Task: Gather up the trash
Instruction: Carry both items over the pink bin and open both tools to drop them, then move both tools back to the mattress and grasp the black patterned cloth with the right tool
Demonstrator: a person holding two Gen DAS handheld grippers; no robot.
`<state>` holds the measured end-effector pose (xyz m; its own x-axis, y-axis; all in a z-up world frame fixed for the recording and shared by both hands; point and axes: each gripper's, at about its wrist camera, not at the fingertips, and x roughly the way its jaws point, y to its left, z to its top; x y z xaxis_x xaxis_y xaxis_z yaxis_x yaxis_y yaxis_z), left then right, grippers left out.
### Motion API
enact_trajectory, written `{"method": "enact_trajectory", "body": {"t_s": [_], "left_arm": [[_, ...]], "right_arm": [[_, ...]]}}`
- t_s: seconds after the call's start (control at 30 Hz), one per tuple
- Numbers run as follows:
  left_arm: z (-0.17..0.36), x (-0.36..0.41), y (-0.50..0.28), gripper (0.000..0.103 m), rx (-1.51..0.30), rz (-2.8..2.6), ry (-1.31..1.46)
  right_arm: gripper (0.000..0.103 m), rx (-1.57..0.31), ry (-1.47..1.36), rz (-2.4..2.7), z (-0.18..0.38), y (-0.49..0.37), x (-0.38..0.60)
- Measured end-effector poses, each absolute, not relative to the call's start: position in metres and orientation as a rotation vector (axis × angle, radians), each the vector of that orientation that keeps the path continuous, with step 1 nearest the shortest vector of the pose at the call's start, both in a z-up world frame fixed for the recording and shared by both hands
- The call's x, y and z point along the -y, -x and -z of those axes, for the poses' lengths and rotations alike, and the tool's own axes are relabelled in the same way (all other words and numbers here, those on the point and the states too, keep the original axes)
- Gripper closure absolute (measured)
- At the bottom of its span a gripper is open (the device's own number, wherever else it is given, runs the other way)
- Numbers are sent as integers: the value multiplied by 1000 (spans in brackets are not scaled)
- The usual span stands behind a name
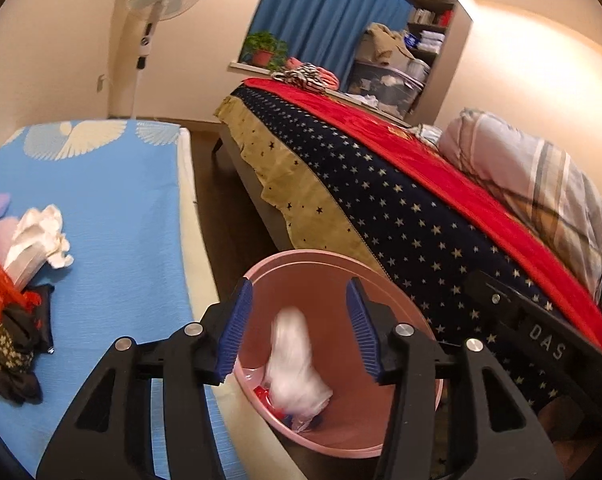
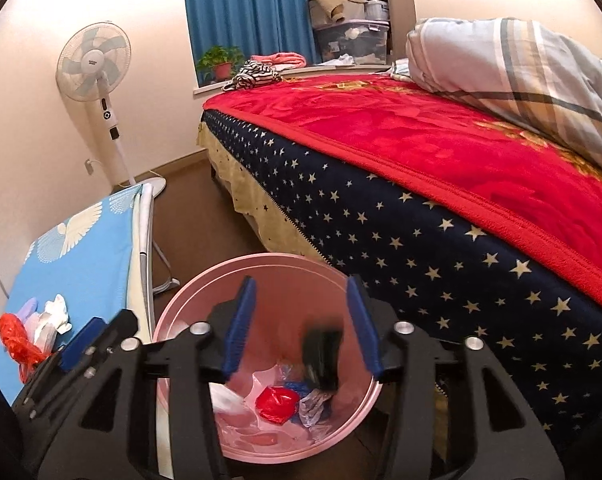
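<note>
White crumpled trash (image 1: 297, 364), blurred, inside pink bin (image 1: 313, 276) beneath wide, empty left claw (image 1: 299, 322).

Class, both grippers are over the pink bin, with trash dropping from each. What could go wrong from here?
1. The white wad and the dark piece are blurred in mid-fall; either might bounce off the bin rim onto the floor.
2. The left gripper and right gripper are close together over one opening and could knock each other.
3. More scraps lie on the blue board, near its edge; a careless grab might push them off.
</note>
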<state>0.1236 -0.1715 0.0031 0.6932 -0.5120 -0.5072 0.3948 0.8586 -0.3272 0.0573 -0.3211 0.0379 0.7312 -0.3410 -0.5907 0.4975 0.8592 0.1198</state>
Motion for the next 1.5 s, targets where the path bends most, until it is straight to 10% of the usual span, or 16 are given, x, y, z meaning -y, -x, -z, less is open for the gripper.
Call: {"method": "enact_trajectory", "body": {"t_s": [1.5], "left_arm": [[-19, -28, -66, 74, -489, -73, 287]], "right_arm": [[68, -598, -301, 3, -33, -78, 192]]}}
